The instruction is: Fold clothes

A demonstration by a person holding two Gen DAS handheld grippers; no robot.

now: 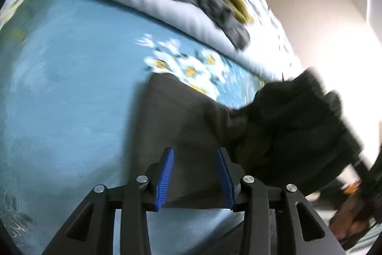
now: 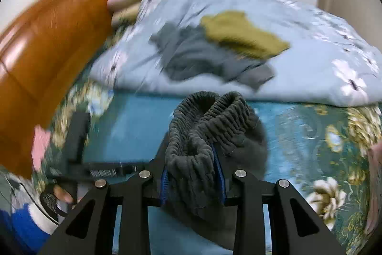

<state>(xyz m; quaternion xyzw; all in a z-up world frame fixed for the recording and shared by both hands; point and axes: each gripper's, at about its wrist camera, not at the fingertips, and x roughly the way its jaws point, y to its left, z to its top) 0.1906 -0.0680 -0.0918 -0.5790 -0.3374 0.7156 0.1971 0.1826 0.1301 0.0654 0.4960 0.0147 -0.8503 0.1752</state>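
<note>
The right gripper (image 2: 193, 173) has its blue ribbed pads (image 2: 164, 185) clamped on the gathered elastic waistband of a dark grey fleece garment (image 2: 205, 126). The ruched band bunches up just ahead of the fingertips, and the rest of the cloth hangs below and behind them, over the teal flowered bedsheet (image 2: 133, 126). To the gripper's left, low in the view, the black frame of the other tool (image 2: 78, 140) shows, blurred.

The left gripper (image 1: 194, 173) has its blue pads (image 1: 164, 181) apart, with a gap between them and nothing pinched. The same dark grey fleece garment (image 1: 186, 121) lies flat directly under and ahead of its fingers. To its right the cloth rises in a dark bunch, where the black body of the right tool is only a blur.

Farther ahead of both grippers, past the open sheet, a pale blue flowered quilt (image 2: 310, 78) is heaped across the bed. On it lie a crumpled mid-grey garment (image 2: 203, 56) and, touching it on the far side, an olive-yellow knitted garment (image 2: 241, 35). Beyond and left of the right gripper stands an orange-brown wooden headboard (image 2: 47, 40).
</note>
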